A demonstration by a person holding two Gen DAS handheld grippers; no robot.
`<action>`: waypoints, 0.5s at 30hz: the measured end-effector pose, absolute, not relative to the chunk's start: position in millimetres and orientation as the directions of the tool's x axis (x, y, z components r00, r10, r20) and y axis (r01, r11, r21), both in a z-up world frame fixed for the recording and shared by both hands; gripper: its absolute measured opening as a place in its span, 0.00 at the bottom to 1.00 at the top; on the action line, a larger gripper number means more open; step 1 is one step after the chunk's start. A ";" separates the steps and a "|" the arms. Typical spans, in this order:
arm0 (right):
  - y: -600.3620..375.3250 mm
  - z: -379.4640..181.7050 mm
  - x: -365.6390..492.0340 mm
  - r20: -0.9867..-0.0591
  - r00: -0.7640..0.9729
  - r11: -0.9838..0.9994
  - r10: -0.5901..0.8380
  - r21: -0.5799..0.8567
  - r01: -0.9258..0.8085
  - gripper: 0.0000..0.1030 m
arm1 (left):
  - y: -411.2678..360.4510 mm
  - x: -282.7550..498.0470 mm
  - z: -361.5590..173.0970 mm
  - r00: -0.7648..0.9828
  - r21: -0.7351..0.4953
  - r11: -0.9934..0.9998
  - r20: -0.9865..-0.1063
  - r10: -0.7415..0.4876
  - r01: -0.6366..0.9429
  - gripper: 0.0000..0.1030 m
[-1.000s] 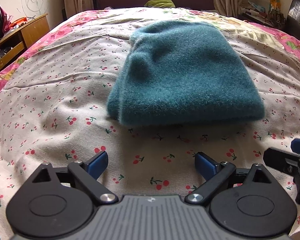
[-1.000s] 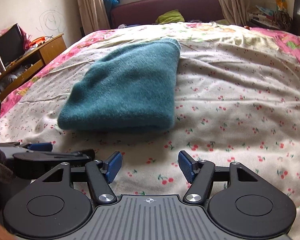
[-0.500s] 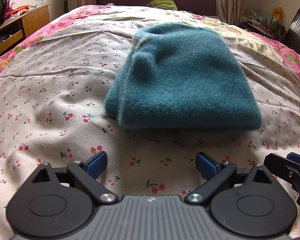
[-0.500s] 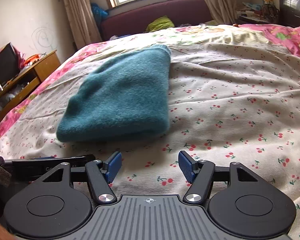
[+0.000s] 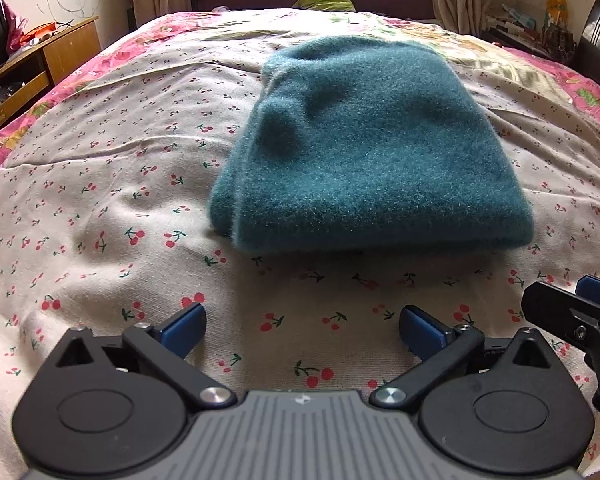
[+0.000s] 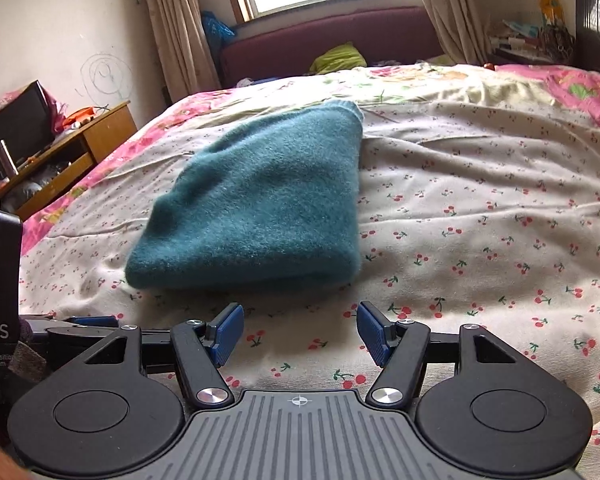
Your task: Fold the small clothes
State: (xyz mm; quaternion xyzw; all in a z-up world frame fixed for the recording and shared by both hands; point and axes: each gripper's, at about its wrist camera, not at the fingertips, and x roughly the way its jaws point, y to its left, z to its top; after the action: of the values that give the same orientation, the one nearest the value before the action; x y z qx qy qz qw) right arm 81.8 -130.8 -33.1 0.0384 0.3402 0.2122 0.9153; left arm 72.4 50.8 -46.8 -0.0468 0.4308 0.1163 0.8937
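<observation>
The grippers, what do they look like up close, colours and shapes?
Both match: the left gripper and right gripper have a grey ribbed centre plate, two round black housings, black linkage arms with silver pivot screws, and blue ribbed finger pads. A small crosshair mark sits on the plate.

Left gripper (image 5: 302, 326) hangs low with jaws spread wide, empty; right gripper (image 6: 300, 330) alongside it, equally parted, gripping nothing.

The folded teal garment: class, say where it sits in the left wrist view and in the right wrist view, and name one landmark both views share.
Left wrist view: the folded teal garment lies centre-right on the bed, beyond the open left gripper.
Right wrist view: the garment lies left of centre, beyond the open right gripper.
Shared landmark: the wooden cabinet at the left.
</observation>
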 end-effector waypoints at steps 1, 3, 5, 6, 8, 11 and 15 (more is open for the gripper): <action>-131.5 -33.9 81.9 -0.607 0.677 0.907 0.416 0.219 -0.361 0.61 | 50.3 72.2 -46.8 0.601 0.021 0.969 -0.781 0.170 -0.248 1.00; -133.0 -35.5 81.1 -0.608 0.675 0.906 0.418 0.225 -0.358 0.61 | 49.1 71.3 -46.7 0.605 0.029 0.969 -0.777 0.176 -0.245 1.00; -133.2 -36.3 80.3 -0.606 0.675 0.905 0.421 0.228 -0.360 0.61 | 48.2 70.9 -46.6 0.607 0.033 0.970 -0.775 0.176 -0.240 1.00; -133.1 -36.4 79.9 -0.604 0.675 0.904 0.423 0.229 -0.362 0.61 | 47.9 70.8 -46.6 0.608 0.031 0.971 -0.775 0.173 -0.237 1.00; -132.8 -36.4 79.2 -0.604 0.676 0.904 0.423 0.228 -0.362 0.61 | 47.6 70.4 -46.6 0.607 0.033 0.971 -0.776 0.173 -0.235 1.00; -131.8 -36.4 79.4 -0.603 0.676 0.904 0.423 0.225 -0.364 0.61 | 47.5 70.6 -46.9 0.606 0.032 0.972 -0.777 0.172 -0.234 1.00; -131.9 -35.6 79.4 -0.603 0.677 0.904 0.422 0.229 -0.361 0.61 | 47.8 69.0 -46.1 0.610 0.026 0.972 -0.774 0.168 -0.235 1.00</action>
State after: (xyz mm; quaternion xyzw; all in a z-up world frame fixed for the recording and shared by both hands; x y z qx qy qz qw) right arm 79.4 -131.9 -35.6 0.0454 0.3403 0.2141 0.9145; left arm 69.0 47.8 -46.1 -0.0392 0.4268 0.1125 0.8965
